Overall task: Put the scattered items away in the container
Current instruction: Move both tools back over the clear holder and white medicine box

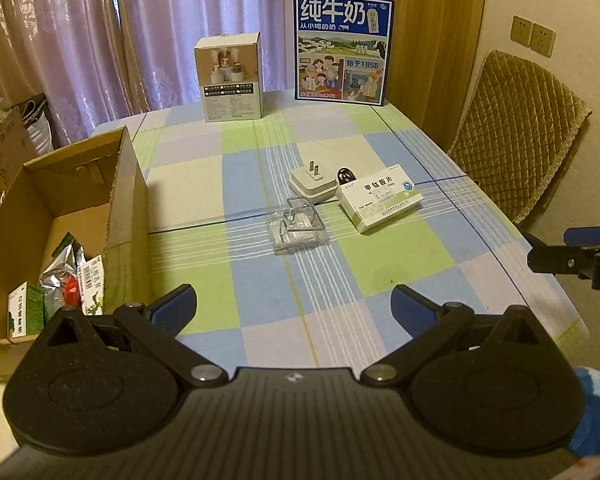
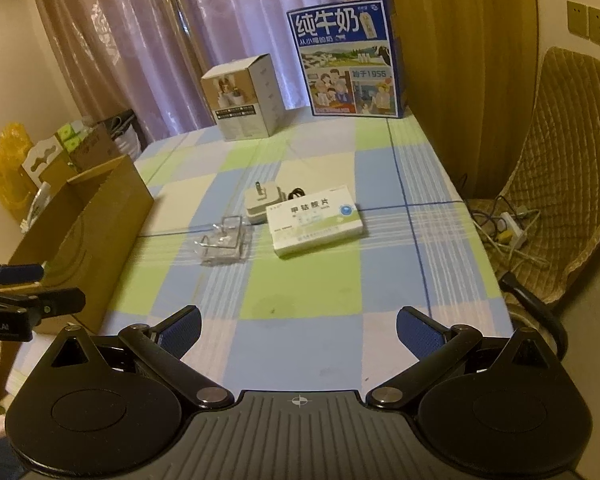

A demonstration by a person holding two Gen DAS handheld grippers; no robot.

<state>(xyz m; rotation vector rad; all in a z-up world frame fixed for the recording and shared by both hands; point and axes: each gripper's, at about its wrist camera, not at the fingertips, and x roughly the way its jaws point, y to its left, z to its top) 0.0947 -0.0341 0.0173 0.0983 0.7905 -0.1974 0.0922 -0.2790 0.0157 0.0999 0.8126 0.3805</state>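
Observation:
An open cardboard box (image 1: 126, 200) (image 2: 100, 216) stands at the table's left edge, holding several packets (image 1: 66, 288). Mid-table lie a clear plastic piece (image 1: 298, 230) (image 2: 226, 242), a white plug adapter (image 1: 312, 182) (image 2: 262, 200) with a black cable (image 1: 346, 176) behind it, and a white medicine box (image 1: 380, 200) (image 2: 318, 220). My left gripper (image 1: 294, 308) is open and empty, hovering near the table's front, beside the box. My right gripper (image 2: 298, 330) is open too, empty, well short of the items. Each gripper's tip shows at the edge of the other's view.
A white product carton (image 1: 232, 78) (image 2: 244, 98) and a tall blue milk carton (image 1: 342, 46) (image 2: 348, 58) stand at the table's far end. A quilted chair (image 1: 516, 132) (image 2: 556, 168) with cables on its seat sits to the right. Curtains hang behind; bags and boxes crowd the left.

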